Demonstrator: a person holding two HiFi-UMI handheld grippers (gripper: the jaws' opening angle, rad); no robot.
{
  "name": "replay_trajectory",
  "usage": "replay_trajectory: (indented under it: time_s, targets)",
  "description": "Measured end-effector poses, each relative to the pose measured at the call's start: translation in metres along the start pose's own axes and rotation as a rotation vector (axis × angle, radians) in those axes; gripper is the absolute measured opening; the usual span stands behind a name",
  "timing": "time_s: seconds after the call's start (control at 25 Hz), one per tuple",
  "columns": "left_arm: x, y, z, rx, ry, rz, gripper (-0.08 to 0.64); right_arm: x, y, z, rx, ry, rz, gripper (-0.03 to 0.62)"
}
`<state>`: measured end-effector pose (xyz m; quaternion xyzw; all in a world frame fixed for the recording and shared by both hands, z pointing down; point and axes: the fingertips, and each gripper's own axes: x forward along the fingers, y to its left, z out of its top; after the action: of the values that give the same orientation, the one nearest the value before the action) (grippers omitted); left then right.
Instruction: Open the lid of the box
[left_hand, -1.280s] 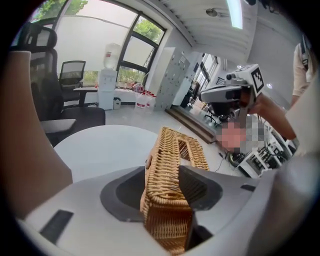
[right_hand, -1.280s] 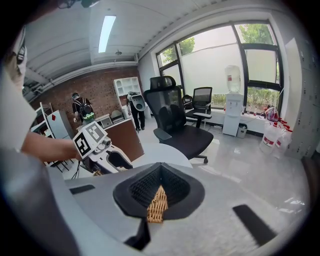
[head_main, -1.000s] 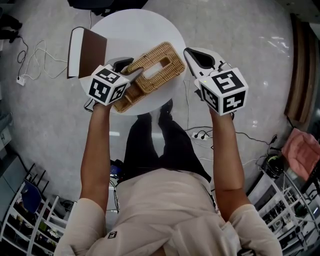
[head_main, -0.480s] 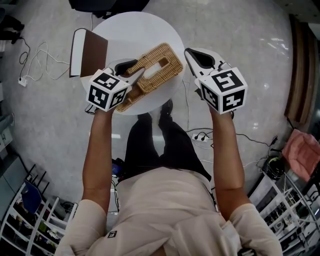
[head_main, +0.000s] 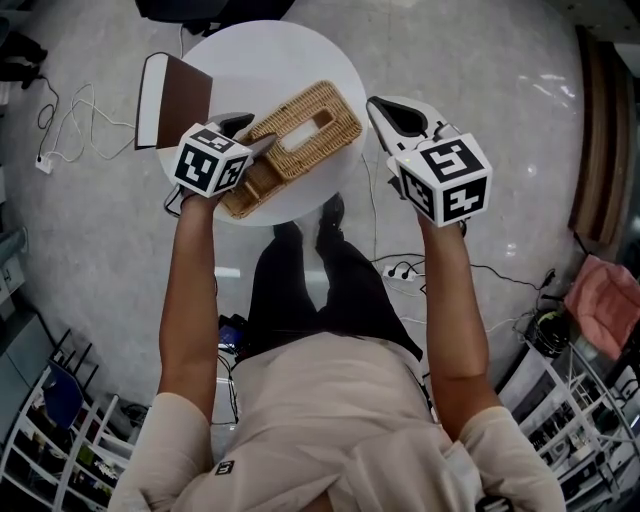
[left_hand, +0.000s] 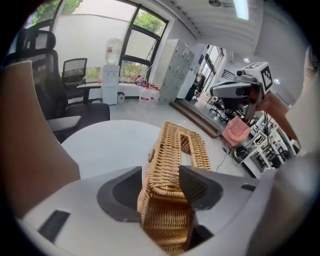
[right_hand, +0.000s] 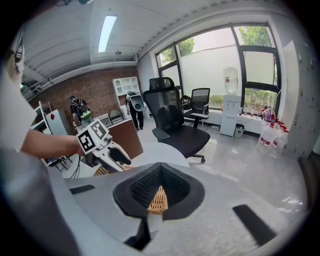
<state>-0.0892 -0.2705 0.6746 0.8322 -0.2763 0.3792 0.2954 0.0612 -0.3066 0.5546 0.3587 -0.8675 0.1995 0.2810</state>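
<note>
Wicker box sits on round white desk, lying diag, its near end by the desk edge on my left side. Lid, w/ slot on top, is tilted: the end nearest me is raised off the base, so the box's inside shows under it. Left gripper is at that raised end. In left gripper view I see the lid's end btw the jaws, which are opening, pads right beside the weave but not squeezing it. Right gripper hangs off the desk's right edge, apart from the box, jaws drawn together w/ only a thin slit and nothing in them. The bit of wicker I see thru the slit lies beyond. Brown panel stands at the desk's left rim
</note>
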Motion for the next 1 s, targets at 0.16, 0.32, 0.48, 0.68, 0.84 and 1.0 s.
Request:
replay_trajectory:
  time_s: [0.16, 0.32, 0.48, 0.68, 0.84, 1.0]
  targets:
    - [0.005, -0.005, -0.005, -0.003, 0.011, -0.028, 0.206, 0.001, 0.0, -0.008, 0.006, 0.011, -0.003, -0.006]
    - [0.003, -0.007, -0.004, -0.002, 0.004, -0.012, 0.206, 0.0, 0.0, -0.007, 0.009, 0.013, -0.004, -0.006]
    - [-0.005, -0.01, 0.0, -0.006, -0.021, 0.003, 0.202, -0.001, -0.001, -0.005, 0.01, 0.012, -0.007, -0.006]
    - [-0.013, -0.014, 0.006, -0.005, -0.05, 0.014, 0.198, 0.001, 0.001, -0.005, 0.009, 0.015, -0.005, -0.006]
    - [-0.024, -0.017, 0.013, -0.007, -0.087, 0.031, 0.177, 0.002, 0.004, -0.004, 0.009, 0.015, -0.003, -0.006]
    - [-0.035, -0.023, 0.019, -0.021, -0.134, 0.05, 0.154, -0.001, 0.004, -0.002, 0.006, 0.013, -0.004, -0.006]
